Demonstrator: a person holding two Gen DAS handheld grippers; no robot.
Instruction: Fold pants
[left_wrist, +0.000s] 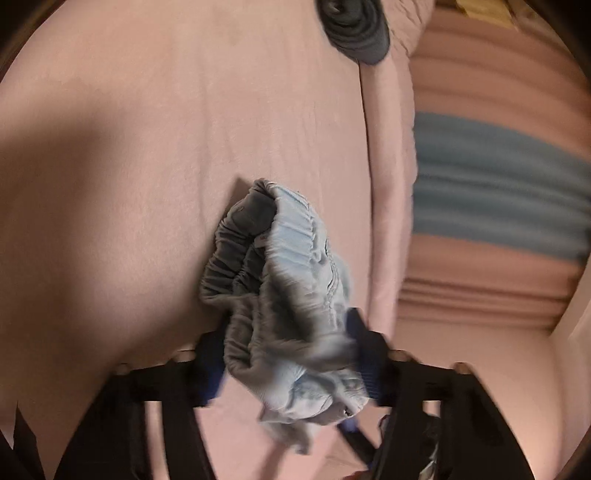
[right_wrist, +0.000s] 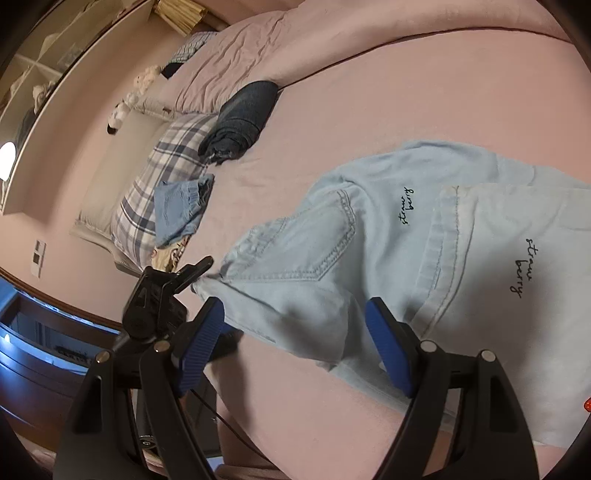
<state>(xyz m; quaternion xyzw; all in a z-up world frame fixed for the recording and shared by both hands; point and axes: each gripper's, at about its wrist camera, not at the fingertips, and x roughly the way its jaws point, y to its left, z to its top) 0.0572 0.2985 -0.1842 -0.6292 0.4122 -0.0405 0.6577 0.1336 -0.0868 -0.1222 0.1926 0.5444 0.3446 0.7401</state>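
- left wrist view: the left gripper (left_wrist: 291, 354) has the gathered elastic waistband of the light blue pants (left_wrist: 284, 295) bunched between its blue pads, and the cloth fills the gap and bulges over both fingers, so it reads as clamped on the pants.
- the picture is smeared here, so exactly where each pad bites is hard to make out.
- under that bunch, the pink bedsheet (left_wrist: 147, 184) fills most of the view, with a shadow across its left part.
- up at the top edge, a dark grey rolled garment (left_wrist: 354, 33) lies on the sheet, well apart from the waistband.
- right wrist view: the pants (right_wrist: 388, 236) lie spread on the pink bedsheet (right_wrist: 424, 92), back pocket up, with "straw berry" stitched on each of two layers.
- the right gripper (right_wrist: 295, 347) hangs over the near edge of the denim, blue pads wide apart and pressing on nothing, so it's released, with cloth lying beneath the gap.
- to the left, the left gripper (right_wrist: 207, 267) shows as a dark tool with its tip at the waistband corner.
- farther up the bed: a dark folded garment (right_wrist: 240, 122), a small folded blue denim piece (right_wrist: 181, 210) beside a plaid pillow (right_wrist: 166, 173).
- stuffed toys (right_wrist: 133, 96) line the wall side.
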